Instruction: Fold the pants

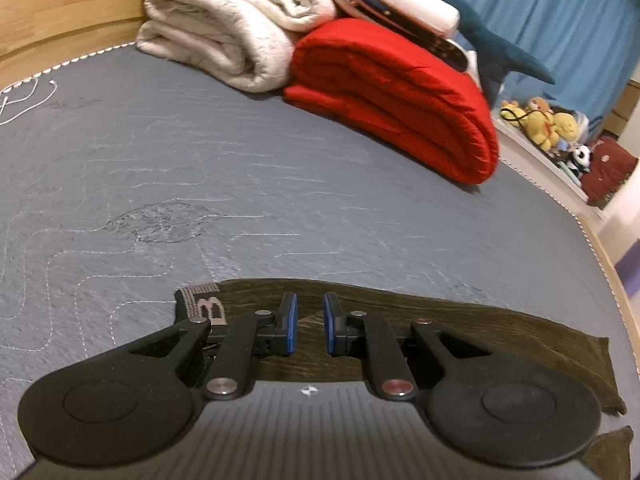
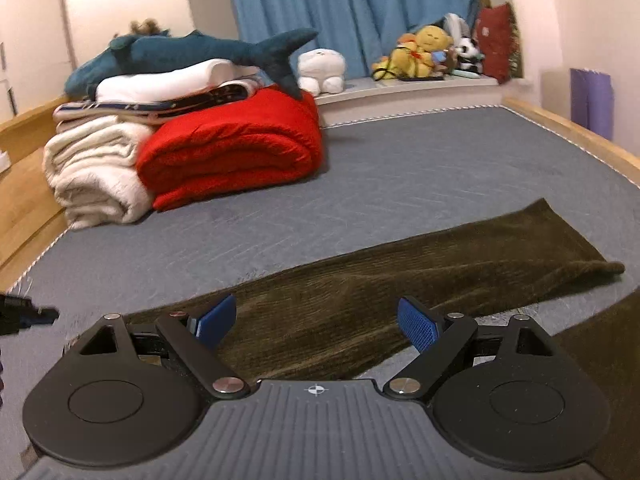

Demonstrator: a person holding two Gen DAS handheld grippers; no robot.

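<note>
Pants (image 2: 400, 276) lie seemingly under parted fingers (image 2: 418, 326).

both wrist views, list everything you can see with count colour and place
pants: one, dark olive-brown, laid flat on the mattress near the grippers
waistband: one, grey with lettering, at the pants' left end
mattress: one, grey quilted, in a wooden bed frame
red blanket: one, folded, far left of the bed
cream blanket: one, folded, touching the red one's left side
shark plush: one, teal, on top of the stack
curtain: one, blue, behind the bed
plush toys: several, mostly yellow, on the ledge under the curtain
left gripper: black, blue pads, narrow gap, over the waistband end
right gripper: black, blue pads, wide open over a pant leg
</note>
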